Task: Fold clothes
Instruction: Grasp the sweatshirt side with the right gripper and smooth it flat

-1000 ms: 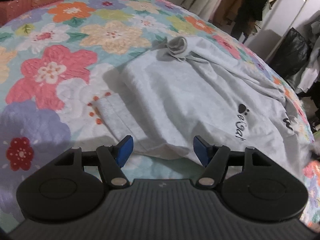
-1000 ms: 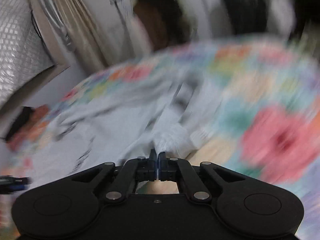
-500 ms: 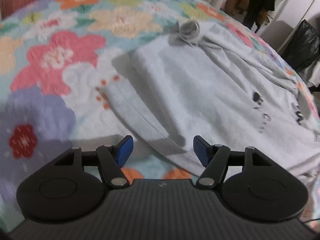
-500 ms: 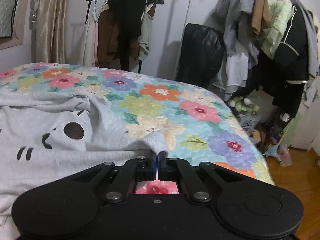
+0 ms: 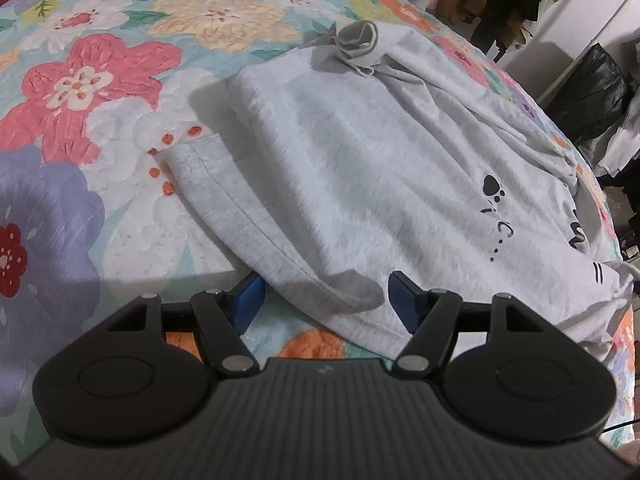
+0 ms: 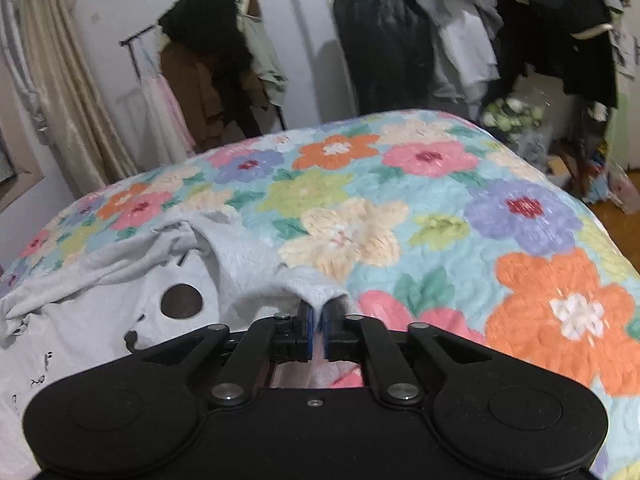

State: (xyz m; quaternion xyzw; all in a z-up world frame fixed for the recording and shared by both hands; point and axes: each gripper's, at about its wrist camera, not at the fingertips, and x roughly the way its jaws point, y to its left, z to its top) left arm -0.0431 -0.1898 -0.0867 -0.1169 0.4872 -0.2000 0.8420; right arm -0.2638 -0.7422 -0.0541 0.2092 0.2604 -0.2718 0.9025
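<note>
Straddling the hem corner of the grey sweatshirt (image 5: 360, 184), the left gripper (image 5: 324, 300) stands spread, pads clear of cloth; the garment's long axis runs toward two o'clock across the floral bedspread (image 5: 100, 92). The right gripper (image 6: 317, 322), jaws just parting slightly, has a fabric fold between them.

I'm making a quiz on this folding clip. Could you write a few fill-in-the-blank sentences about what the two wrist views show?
1. The grey shirt lies on a bedspread printed with ____.
2. The left gripper has its jaws ____, with the shirt's hem between them.
3. The right gripper has a fold of the ____ between its pads.
4. Black ____ prints mark the shirt in the left wrist view.

Missing words: flowers; open; shirt; paw
</note>
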